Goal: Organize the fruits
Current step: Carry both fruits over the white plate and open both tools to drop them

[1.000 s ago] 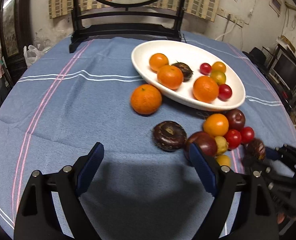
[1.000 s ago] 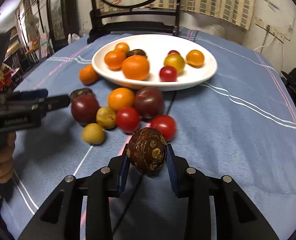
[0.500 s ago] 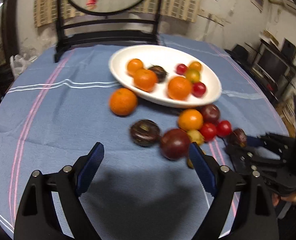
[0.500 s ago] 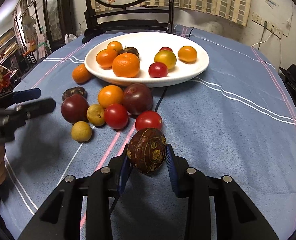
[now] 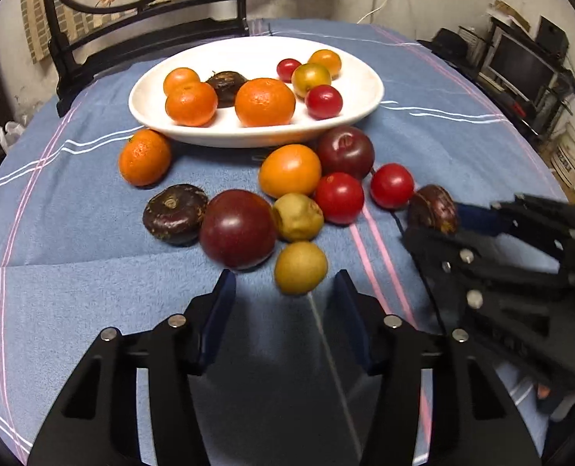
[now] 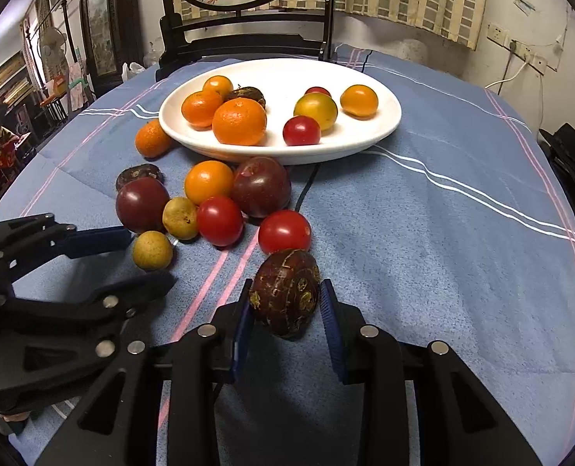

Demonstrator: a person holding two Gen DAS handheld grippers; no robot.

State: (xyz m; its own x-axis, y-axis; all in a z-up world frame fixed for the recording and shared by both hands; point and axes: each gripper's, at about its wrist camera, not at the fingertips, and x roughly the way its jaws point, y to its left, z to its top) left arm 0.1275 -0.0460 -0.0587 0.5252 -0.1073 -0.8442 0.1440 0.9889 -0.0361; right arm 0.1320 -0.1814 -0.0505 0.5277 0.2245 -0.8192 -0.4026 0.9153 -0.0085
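Note:
A white oval bowl on the blue cloth holds several oranges, small tomatoes and a dark chestnut. In front of it lie loose fruits: an orange, dark plums, red tomatoes, a dark chestnut and yellow-brown fruits. My left gripper is open, its fingers on either side of a yellow-brown fruit, just short of it. My right gripper is shut on a brown water chestnut, held right of the pile.
A dark wooden chair stands behind the bowl at the table's far edge. A thin black cable runs from under the bowl toward the front. Shelves and a screen stand off the table to the right.
My left gripper has swung right and moved closer to the fruit pile, and its fingers have narrowed around the yellow-brown fruit. My right gripper still holds the water chestnut, hardly moved.

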